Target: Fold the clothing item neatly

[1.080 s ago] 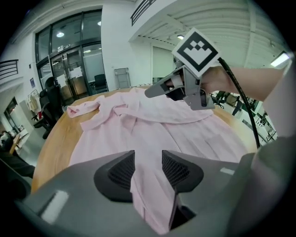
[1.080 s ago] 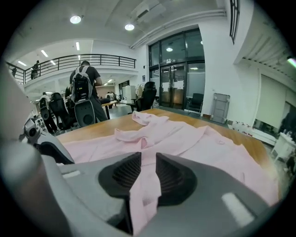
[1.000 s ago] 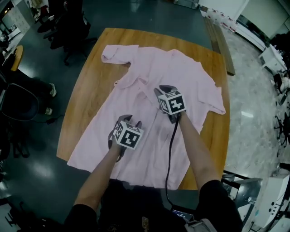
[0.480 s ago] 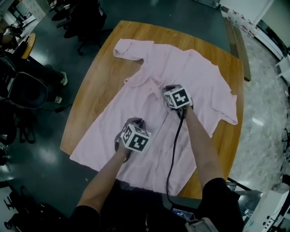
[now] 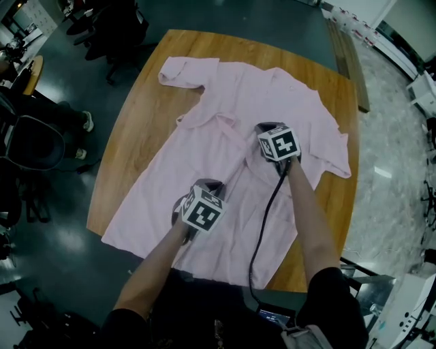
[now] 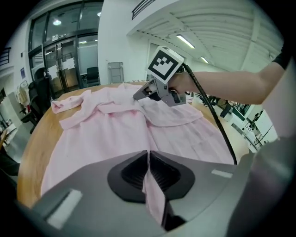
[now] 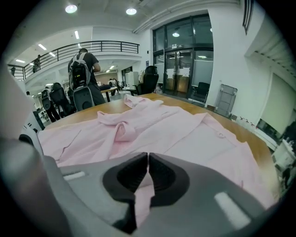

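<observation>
Pink shirt (image 5: 225,140) lies spread front-up on wooden table (image 5: 133,136), collar (image 5: 219,123) at far end, one sleeve (image 5: 180,71) bunched at far-left corner. L gripper (image 5: 204,189): fingers (image 6: 132,172) pressed together on a raised fold of shirt cloth, strip of it running btwn them; jaws just been closing. R gripper (image 5: 267,133): fingers (image 7: 164,175) also pinching a ridge of cloth, jaws just been closing. Collar sits ahead & left of R fingertips; R gripper is ahead & slightly right of L fingertips. Black cable (image 5: 262,225) trails back from R gripper. Beyond table: dark floor (image 5: 259,20), office chair (image 5: 34,143) well off to L
</observation>
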{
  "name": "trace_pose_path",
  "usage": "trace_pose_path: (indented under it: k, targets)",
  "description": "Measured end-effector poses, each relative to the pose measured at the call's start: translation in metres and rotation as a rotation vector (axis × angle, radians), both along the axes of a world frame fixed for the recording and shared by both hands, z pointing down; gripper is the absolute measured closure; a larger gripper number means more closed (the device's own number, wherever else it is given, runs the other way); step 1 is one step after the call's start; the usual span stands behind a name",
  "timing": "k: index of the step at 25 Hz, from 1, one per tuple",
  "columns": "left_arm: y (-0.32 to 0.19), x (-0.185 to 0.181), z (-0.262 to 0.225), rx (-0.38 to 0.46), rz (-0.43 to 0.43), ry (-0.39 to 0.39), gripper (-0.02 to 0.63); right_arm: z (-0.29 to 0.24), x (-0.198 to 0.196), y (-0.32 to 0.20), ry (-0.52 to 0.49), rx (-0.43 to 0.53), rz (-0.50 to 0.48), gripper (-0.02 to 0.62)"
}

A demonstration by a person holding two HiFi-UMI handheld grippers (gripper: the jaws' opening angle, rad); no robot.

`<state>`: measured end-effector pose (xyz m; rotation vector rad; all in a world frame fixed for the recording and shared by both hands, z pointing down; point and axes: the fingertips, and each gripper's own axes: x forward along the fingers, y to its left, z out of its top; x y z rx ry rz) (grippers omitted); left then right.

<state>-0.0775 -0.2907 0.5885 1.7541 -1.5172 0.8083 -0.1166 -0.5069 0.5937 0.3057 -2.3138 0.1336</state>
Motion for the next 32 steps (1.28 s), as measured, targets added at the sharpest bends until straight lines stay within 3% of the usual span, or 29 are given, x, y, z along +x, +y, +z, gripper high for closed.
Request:
trace_pose_path:
  k: [7,12,16,23,26,32]
  targets:
    - [0.0,0.033,0.021,-0.045,0.077,0.087,0.498,0.033,0.016,-0.011,0.085,-0.002,0.033,0.576]
    - [-0.014,0.025,-0.006,0.039,0.073,0.064,0.497,0.01,0.028,-0.019,-0.05,-0.039,0.121,0.541]
    - [-0.032,0.024,-0.02,0.071,0.074,0.048,0.497,-0.019,0.058,-0.03,-0.124,-0.016,0.169,0.537]
    - [-0.068,0.052,-0.028,0.112,0.16,0.007,0.502,-0.022,0.153,-0.07,-0.043,0.076,0.331,0.536]
    - [-0.08,0.057,-0.025,0.116,0.169,-0.006,0.505,-0.009,0.187,-0.083,0.0,0.077,0.398,0.498]
    - [-0.097,0.068,-0.021,0.129,0.188,0.006,0.517,0.015,0.198,-0.099,0.025,0.058,0.45,0.48]
